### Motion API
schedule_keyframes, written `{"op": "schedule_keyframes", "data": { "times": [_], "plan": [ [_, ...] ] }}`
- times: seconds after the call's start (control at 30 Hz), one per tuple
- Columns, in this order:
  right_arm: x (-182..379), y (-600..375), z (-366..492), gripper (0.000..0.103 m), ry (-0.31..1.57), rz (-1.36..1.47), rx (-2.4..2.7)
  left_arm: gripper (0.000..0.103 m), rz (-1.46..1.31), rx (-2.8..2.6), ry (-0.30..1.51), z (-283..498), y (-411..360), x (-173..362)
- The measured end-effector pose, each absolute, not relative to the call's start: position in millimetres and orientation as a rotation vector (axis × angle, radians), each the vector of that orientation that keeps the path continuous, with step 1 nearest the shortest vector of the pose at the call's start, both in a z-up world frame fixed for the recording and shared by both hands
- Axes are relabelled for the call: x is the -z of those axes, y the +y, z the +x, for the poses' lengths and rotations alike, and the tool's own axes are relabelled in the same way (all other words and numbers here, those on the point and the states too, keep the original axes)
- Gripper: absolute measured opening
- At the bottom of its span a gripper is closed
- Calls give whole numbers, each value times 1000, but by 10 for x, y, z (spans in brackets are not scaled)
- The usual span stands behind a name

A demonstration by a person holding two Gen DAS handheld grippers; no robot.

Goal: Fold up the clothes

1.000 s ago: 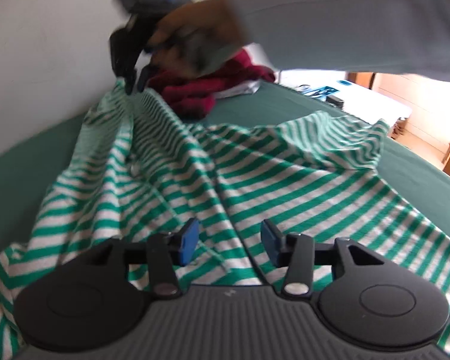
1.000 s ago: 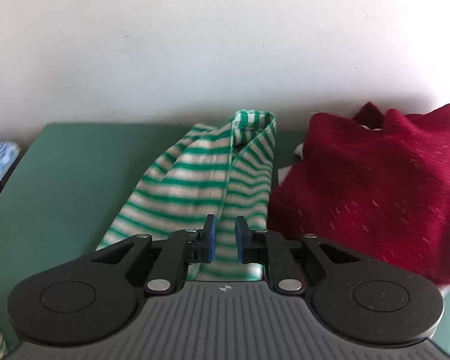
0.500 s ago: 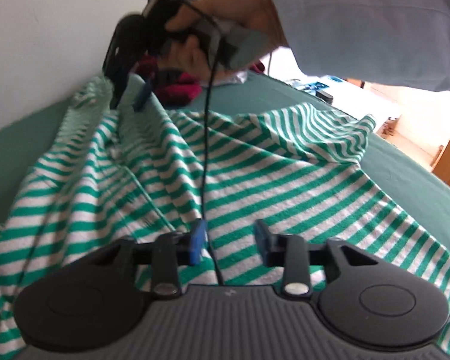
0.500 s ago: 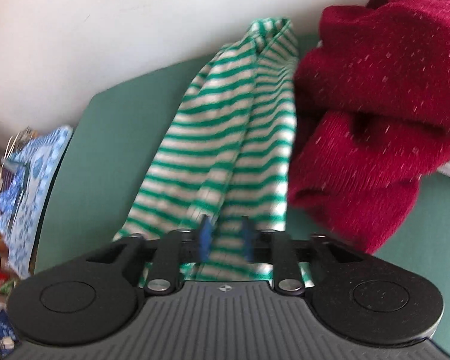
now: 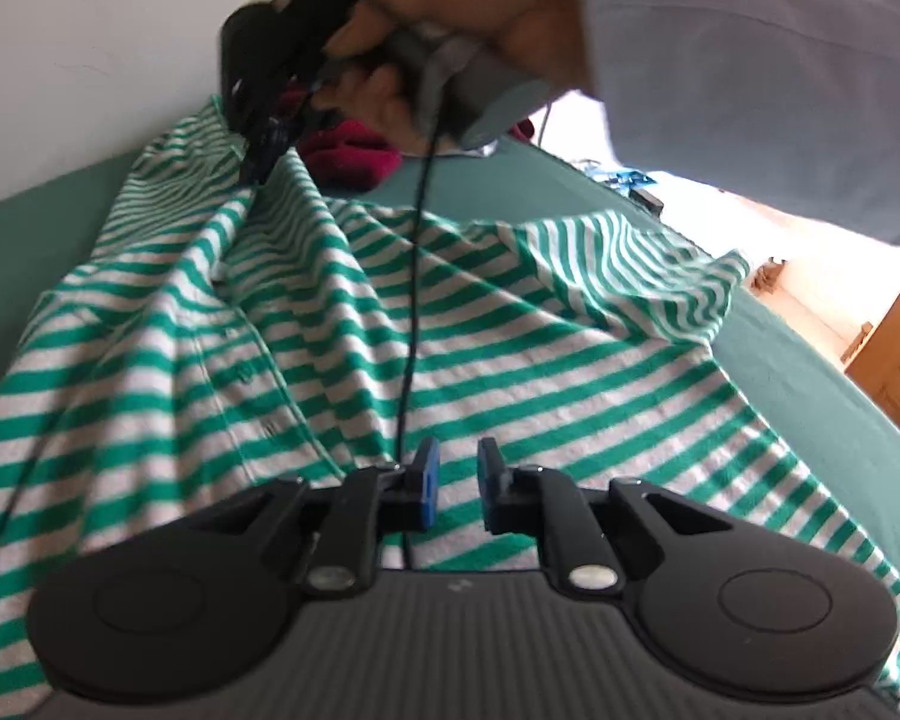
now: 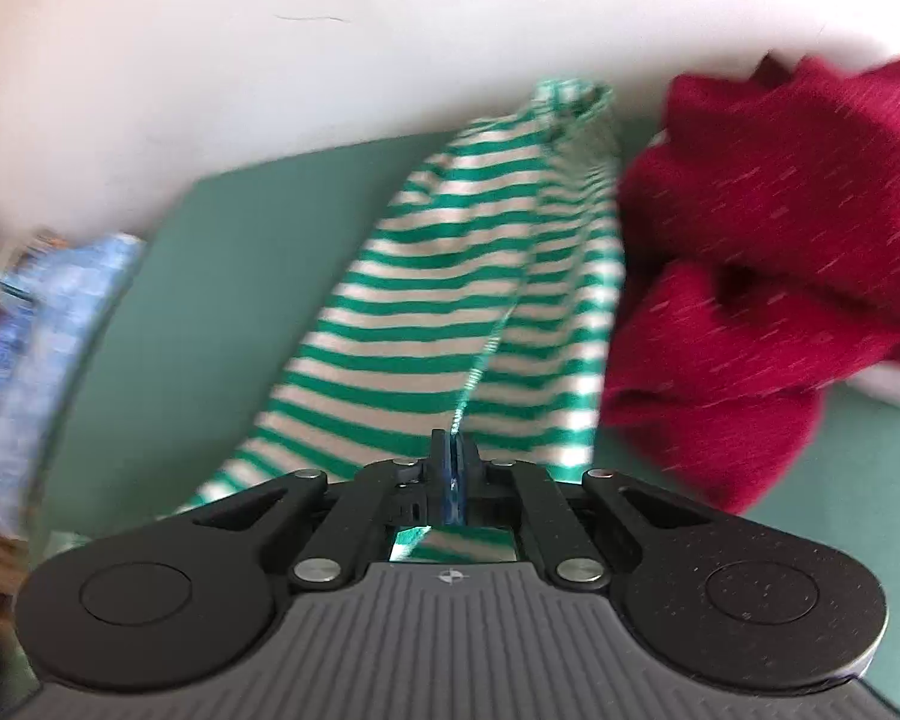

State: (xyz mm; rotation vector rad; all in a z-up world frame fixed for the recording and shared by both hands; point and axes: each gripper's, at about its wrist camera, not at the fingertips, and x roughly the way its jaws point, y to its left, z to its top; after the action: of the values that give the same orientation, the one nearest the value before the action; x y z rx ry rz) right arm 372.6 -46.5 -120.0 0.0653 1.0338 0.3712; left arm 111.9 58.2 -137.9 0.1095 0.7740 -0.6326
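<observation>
Since a second ago the right claw (image 6: 453, 468) has shut its pads onto a raised ridge of the shirt (image 5: 342, 324), and the left claw (image 5: 455, 483) has narrowed to a small gap, clamping nothing. Largest is the green table (image 5: 810, 372), with the green-and-white striped shirt spread over it, rumpled. A red sweater (image 6: 768, 252) is heaped just beside the shirt's far end, against the white wall (image 6: 270, 48). Blue patterned cloth (image 6: 24, 324) lies at the table's edge. A black cable (image 5: 417, 276) hangs from the right hand (image 5: 450, 42) across the shirt.
</observation>
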Motion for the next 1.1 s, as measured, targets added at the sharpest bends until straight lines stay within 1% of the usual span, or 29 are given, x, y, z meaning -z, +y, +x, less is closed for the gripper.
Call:
{"op": "schedule_keyframes", "data": {
  "times": [0.07, 0.13, 0.17, 0.2, 0.23, 0.27, 0.3, 0.37, 0.47, 0.53, 0.57, 0.6, 0.67, 0.73, 0.77, 0.87, 0.93, 0.97, 1.03, 1.1],
  "plan": [
    [1331, -437, 3754, 1, 1055, 65, -379, 13, 148, 624, 773, 1085, 566, 1413],
    [1332, -473, 3731, 2, 1030, 115, -405, 15, 164, 620, 761, 1050, 601, 1376],
    [1318, -506, 3712, 9, 1021, 150, -428, 15, 166, 618, 753, 1035, 631, 1344],
    [1274, -569, 3676, 18, 1018, 206, -469, 21, 166, 613, 735, 1020, 674, 1308],
    [1240, -622, 3641, 23, 1020, 252, -504, 34, 165, 608, 717, 1008, 716, 1273],
    [1228, -655, 3606, 31, 1033, 276, -527, 40, 160, 598, 709, 1018, 748, 1257],
    [1232, -676, 3576, 32, 1047, 295, -545, 44, 153, 591, 704, 1037, 775, 1251],
    [1307, -668, 3534, 34, 1086, 311, -556, 44, 139, 587, 717, 1093, 796, 1267],
    [1461, -661, 3486, 33, 1116, 357, -583, 44, 133, 591, 742, 1120, 777, 1309],
    [1473, -670, 3442, 26, 1108, 375, -609, 44, 134, 596, 754, 1120, 761, 1331],
    [1461, -681, 3417, 14, 1105, 381, -623, 44, 135, 599, 755, 1102, 765, 1319],
    [1449, -691, 3392, 7, 1102, 387, -637, 45, 135, 602, 756, 1083, 770, 1306],
    [1403, -717, 3341, 7, 1092, 397, -666, 50, 128, 610, 750, 1033, 804, 1266],
    [1242, -771, 3283, 7, 1063, 395, -700, 62, 114, 619, 738, 996, 834, 1238],
    [1179, -792, 3266, 7, 1051, 395, -707, 64, 107, 623, 733, 982, 846, 1231],
    [1163, -780, 3305, 7, 1045, 376, -656, 65, 101, 622, 739, 984, 823, 1265],
    [1272, -725, 3352, 9, 1048, 340, -595, 65, 107, 619, 756, 1007, 791, 1326],
    [1346, -695, 3375, 14, 1050, 329, -572, 65, 110, 618, 764, 1016, 776, 1355],
    [1491, -656, 3407, 18, 1063, 344, -564, 65, 127, 613, 766, 1008, 759, 1390],
    [1503, -691, 3338, 29, 1046, 393, -610, 66, 126, 619, 764, 996, 775, 1386]
  ]
}}
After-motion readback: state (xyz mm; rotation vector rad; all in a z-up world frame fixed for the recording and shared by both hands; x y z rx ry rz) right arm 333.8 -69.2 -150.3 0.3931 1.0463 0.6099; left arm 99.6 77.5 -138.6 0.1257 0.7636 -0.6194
